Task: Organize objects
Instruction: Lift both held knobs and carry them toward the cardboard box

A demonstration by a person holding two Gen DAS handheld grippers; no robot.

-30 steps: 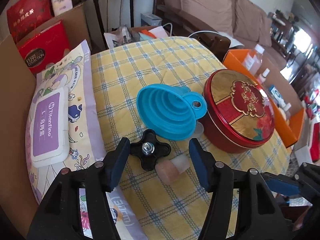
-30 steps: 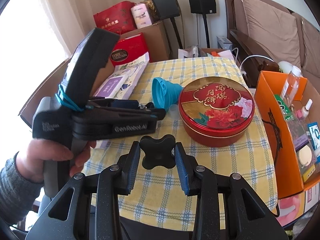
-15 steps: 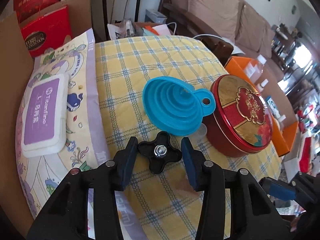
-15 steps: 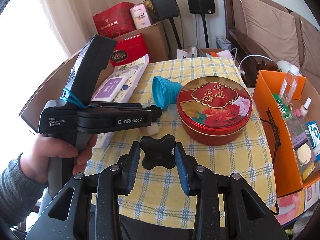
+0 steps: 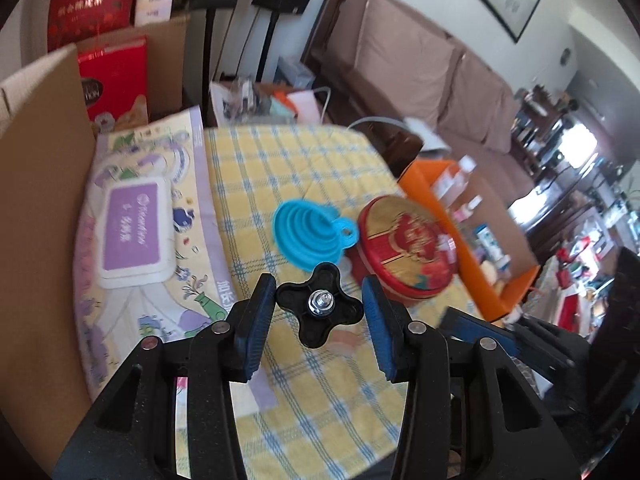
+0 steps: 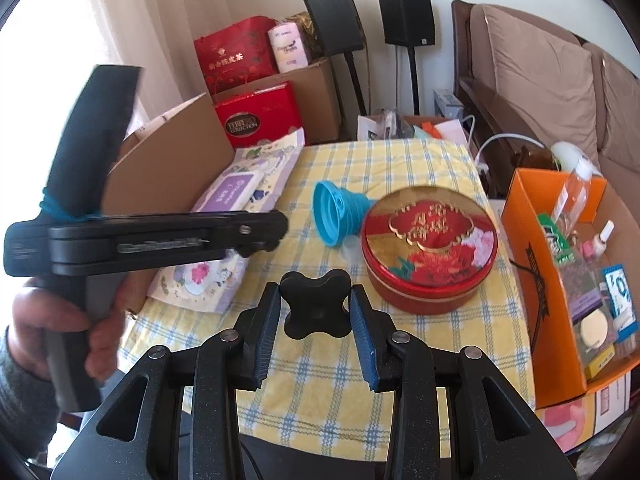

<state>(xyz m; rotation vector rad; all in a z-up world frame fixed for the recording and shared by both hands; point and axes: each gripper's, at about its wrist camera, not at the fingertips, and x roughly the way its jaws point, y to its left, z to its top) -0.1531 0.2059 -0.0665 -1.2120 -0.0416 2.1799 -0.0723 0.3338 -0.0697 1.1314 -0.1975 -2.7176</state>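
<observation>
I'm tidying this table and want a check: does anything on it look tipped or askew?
The blue funnel lies tipped on its side, wide mouth facing left and narrow end beside the red tin, rather than standing. Nothing looks spilled or broken.

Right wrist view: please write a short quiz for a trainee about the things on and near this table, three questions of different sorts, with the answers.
1. True or false: the funnel lies on its side next to the tin.
2. What does the right tool grip? A: a black knob. B: the funnel. C: the tin.
3. Fill in: the box of bottles to the right of the table is ___ in colour.

Key: 1 true; 2 A; 3 orange.
</observation>
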